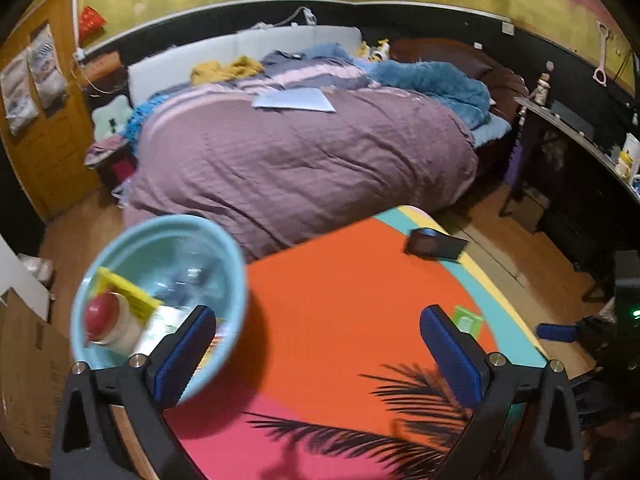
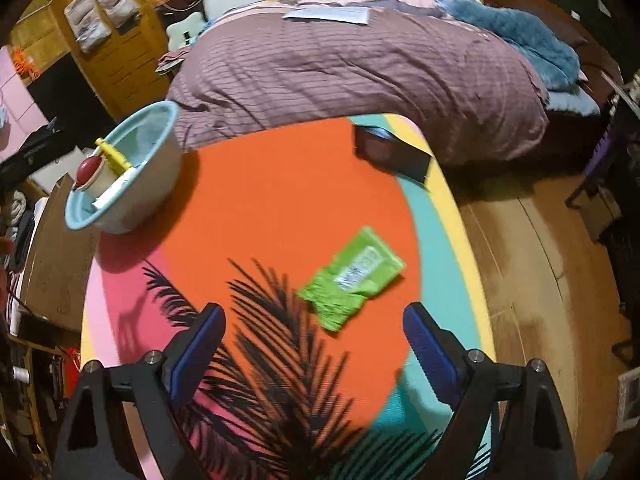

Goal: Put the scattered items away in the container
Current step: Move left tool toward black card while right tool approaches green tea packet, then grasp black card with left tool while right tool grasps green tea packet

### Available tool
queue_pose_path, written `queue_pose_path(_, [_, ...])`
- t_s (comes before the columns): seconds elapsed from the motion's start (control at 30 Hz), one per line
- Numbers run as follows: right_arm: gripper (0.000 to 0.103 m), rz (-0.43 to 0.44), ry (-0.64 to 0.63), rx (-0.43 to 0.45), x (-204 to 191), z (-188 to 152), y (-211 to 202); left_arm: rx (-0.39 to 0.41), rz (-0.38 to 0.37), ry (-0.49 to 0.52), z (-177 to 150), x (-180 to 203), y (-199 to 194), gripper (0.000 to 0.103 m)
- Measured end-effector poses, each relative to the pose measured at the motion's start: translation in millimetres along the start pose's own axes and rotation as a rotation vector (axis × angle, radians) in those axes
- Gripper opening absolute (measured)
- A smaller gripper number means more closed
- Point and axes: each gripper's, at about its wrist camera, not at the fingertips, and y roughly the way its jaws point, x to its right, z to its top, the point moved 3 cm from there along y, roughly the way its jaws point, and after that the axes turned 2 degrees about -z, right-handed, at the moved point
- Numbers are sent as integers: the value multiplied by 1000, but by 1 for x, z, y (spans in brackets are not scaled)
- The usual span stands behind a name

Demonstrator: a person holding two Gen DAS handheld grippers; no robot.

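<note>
The table (image 2: 280, 200) carries a bright cover of orange, pink, teal and yellow with black palm-leaf print. The left gripper (image 1: 320, 344) stands wide open, nothing between its blue pads; its left finger (image 1: 188, 352) overlaps the near rim of the light blue bowl (image 1: 236, 264) in the left wrist view, though contact cannot be confirmed. The bowl sits at the table's left edge and holds a red-capped jar (image 1: 106, 320), a yellow item (image 1: 124, 290) and some flat packets, blurred. The right gripper (image 2: 316, 340) is likewise wide open and empty. The green packet (image 2: 352, 276) lies flat on the orange area, ahead of the right gripper and slightly right of centre between its fingers, near but not between the pads. In the left wrist view the same green packet (image 1: 466, 320) shows only partly, just behind the left gripper's right finger (image 1: 448, 356), with one blue pad of the right gripper (image 1: 558, 332) visible further right off the table edge. A dark wallet-like object (image 2: 390, 152) lies at the far right corner of the table, well apart from both grippers and from the bowl. A bed (image 2: 360, 72) with a mauve duvet stands beyond the table.
</note>
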Motion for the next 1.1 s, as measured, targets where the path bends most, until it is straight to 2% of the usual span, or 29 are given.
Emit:
queue_pose_path(0.2, [93, 1, 72, 0, 18, 3, 34, 0, -61, 2, 11, 32, 37, 103])
queue_pose_path(0.3, [93, -45, 140, -3, 22, 3, 53, -1, -91, 23, 20, 44, 58, 103])
queue_pose_path(0.4, [93, -113, 142, 23, 19, 1, 66, 12, -84, 76, 30, 51, 76, 103])
queue_pose_path(0.63, [93, -114, 213, 22, 18, -1, 88, 9, -92, 58, 43, 48, 108, 103])
queue_pose_path(0.73, [93, -173, 166, 21, 11, 2, 93, 18, -109, 110, 50, 54, 121, 103])
queue_pose_path(0.77, [91, -184, 151, 19, 9, 3, 96, 19, -116, 133, 52, 57, 126, 103])
queue_pose_path(0.8, [85, -191, 138, 15, 8, 3, 99, 22, -122, 158, 54, 60, 131, 103])
queue_pose_path(0.83, [76, -191, 127, 9, 6, 3, 102, 26, -126, 181, 56, 63, 135, 103])
queue_pose_path(0.87, [72, -184, 120, 2, 5, 2, 106, 29, -128, 203, 58, 66, 138, 103])
queue_pose_path(0.9, [61, -176, 115, -10, 5, 0, 110, 33, -122, 228, 60, 70, 140, 103])
queue_pose_path(1.0, [58, -163, 108, -29, 6, -3, 117, 45, -102, 313, 61, 82, 145, 103])
queue_pose_path(1.1, [57, -138, 116, -28, 11, -3, 116, 43, -141, 340, 62, 91, 149, 103])
